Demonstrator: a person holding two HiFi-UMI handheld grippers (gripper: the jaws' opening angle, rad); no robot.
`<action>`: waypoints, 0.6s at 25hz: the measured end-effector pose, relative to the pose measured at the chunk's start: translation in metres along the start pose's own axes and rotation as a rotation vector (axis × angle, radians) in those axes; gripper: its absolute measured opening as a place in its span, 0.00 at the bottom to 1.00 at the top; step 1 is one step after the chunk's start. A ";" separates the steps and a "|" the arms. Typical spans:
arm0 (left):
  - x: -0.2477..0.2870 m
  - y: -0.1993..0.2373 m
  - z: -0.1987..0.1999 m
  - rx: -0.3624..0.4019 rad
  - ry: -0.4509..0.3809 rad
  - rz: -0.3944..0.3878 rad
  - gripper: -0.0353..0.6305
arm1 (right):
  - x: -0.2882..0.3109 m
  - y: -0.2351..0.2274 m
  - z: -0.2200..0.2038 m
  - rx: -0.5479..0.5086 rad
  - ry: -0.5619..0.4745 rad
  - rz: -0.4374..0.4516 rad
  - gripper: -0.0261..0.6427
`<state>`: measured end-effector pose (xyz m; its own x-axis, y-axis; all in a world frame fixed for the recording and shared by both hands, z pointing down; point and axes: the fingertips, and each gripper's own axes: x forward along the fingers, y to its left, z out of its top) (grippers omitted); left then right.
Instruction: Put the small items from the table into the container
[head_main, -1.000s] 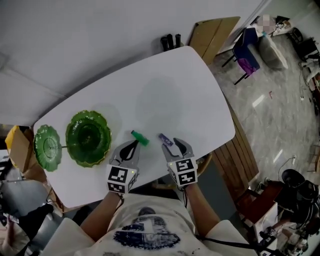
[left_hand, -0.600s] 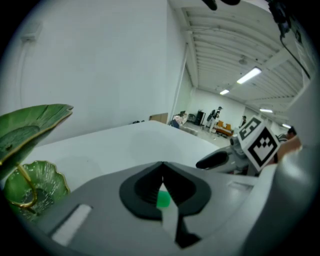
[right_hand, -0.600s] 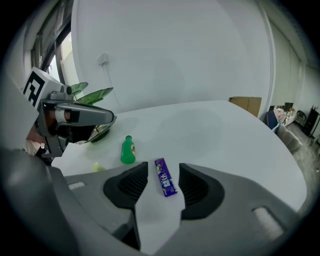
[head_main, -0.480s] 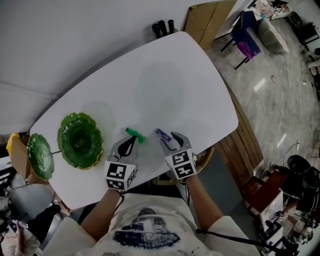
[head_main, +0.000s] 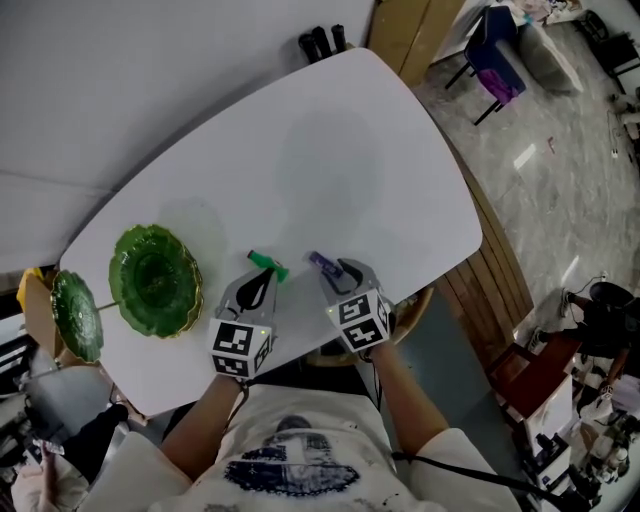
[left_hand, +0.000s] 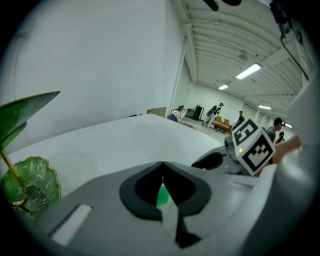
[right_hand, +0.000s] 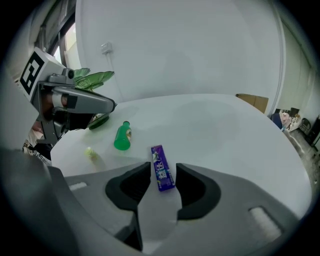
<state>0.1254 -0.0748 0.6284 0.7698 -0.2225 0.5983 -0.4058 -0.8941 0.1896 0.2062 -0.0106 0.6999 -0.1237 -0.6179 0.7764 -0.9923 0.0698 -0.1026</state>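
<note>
Right claw (right_hand: 163, 170): jaws closing around the purple gum pack (right_hand: 159, 157) lying on the desk (head_main: 340, 150), pads not yet pressing it.
Left claw (left_hand: 162, 166): tips together; green bottle (head_main: 268, 265) just ahead.
Green dish (head_main: 153, 279): far left on the desk.

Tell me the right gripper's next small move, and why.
Probably finish closing the right gripper on the purple gum pack: it lies flat on the white table between the jaws, which are closing but do not press it yet.
</note>
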 end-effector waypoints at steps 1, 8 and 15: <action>0.000 -0.001 -0.001 0.001 0.002 -0.001 0.04 | 0.001 0.000 -0.001 -0.003 0.003 0.000 0.26; -0.003 -0.006 0.001 0.001 0.003 -0.003 0.04 | 0.003 0.001 -0.006 -0.037 0.034 -0.011 0.25; -0.009 -0.007 0.000 -0.004 -0.006 0.005 0.04 | 0.005 0.000 -0.006 -0.093 0.061 -0.040 0.21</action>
<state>0.1209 -0.0664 0.6216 0.7705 -0.2291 0.5949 -0.4115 -0.8915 0.1897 0.2053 -0.0087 0.7078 -0.0812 -0.5727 0.8157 -0.9926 0.1203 -0.0143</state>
